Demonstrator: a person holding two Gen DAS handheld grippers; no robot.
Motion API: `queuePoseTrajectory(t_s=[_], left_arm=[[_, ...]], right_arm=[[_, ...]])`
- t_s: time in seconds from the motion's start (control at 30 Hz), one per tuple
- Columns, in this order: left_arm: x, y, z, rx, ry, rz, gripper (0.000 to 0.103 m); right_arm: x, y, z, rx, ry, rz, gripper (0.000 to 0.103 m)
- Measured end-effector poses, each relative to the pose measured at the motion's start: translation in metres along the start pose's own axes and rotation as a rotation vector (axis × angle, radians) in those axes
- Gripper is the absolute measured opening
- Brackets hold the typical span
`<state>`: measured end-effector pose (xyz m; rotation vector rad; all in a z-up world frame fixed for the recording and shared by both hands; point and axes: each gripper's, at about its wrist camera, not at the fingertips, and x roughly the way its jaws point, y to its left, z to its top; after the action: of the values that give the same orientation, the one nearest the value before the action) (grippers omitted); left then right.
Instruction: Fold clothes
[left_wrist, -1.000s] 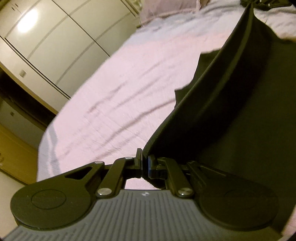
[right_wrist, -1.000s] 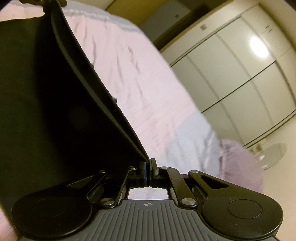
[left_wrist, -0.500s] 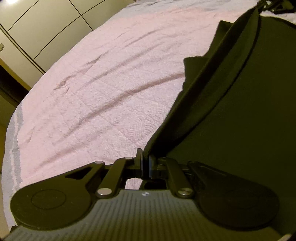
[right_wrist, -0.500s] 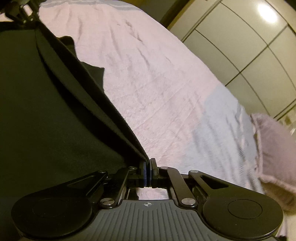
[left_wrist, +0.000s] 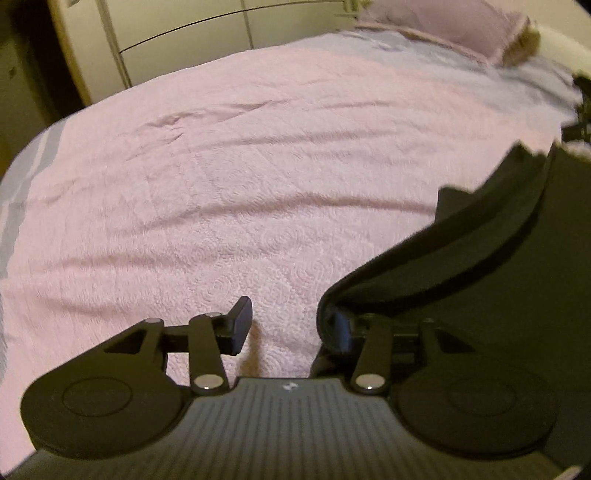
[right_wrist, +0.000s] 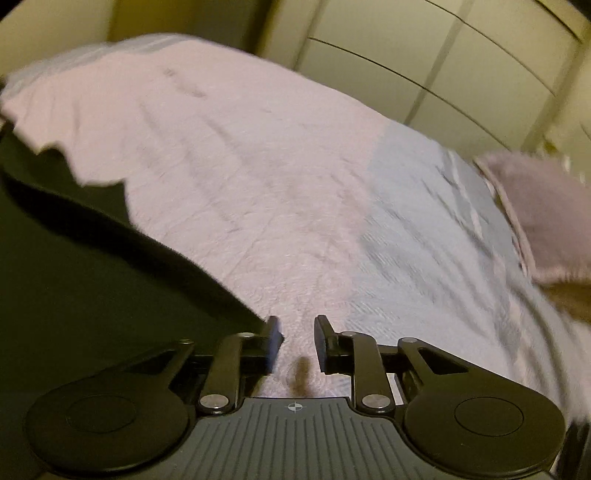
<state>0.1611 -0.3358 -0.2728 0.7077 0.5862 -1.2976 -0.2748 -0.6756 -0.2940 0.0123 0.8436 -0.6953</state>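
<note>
A black garment (left_wrist: 480, 280) lies on the pink bedspread (left_wrist: 229, 177), filling the right side of the left wrist view. Its thick hem curls up against the right finger of my left gripper (left_wrist: 291, 325), which is open with nothing between the fingers. In the right wrist view the same garment (right_wrist: 74, 258) fills the left side, its edge touching the left finger of my right gripper (right_wrist: 297, 339), which is open and empty just above the bedspread (right_wrist: 258, 166).
A pink pillow (left_wrist: 454, 22) lies at the head of the bed; it also shows in the right wrist view (right_wrist: 543, 214). White wardrobe doors (right_wrist: 424, 62) stand beyond the bed. A pale blue striped band (right_wrist: 436, 229) of bedding lies near the pillow.
Both grippers have opened and let go of the garment's hem. The garment has dropped from hanging taut between them to lying on the bed. Both grippers have come down close to the bedspread.
</note>
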Motion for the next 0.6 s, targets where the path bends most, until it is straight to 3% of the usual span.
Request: queuePoseTrajectory(t_s=[0.07,0.23,0.3,0.5,0.6], left_arm=[[-0.006,0.009,0.003,-0.066,-0.019,-0.026,0.043],[-0.010,0.035,0.011,-0.178,-0.007,-0.127,0.045],[-0.011,0.044,0.012,-0.204,-0.005,-0.147,0.050],[-0.010,0.054,0.010,-0.181,0.118,-0.193,0.052],[-0.019,0.060,0.007,-0.174,0.069,-0.191,0.055]], right_arm=[[-0.005,-0.007,0.002,0.066,0.008,-0.006,0.023],[-0.030,0.013,0.012,0.045,-0.017,0.024,0.024],[-0.040,0.034,0.018,-0.005,-0.040,0.080,0.024],[-0.052,0.116,0.036,-0.199,-0.069,0.309,0.024],[-0.040,0.156,0.046,-0.286,-0.054,0.368,0.024]])
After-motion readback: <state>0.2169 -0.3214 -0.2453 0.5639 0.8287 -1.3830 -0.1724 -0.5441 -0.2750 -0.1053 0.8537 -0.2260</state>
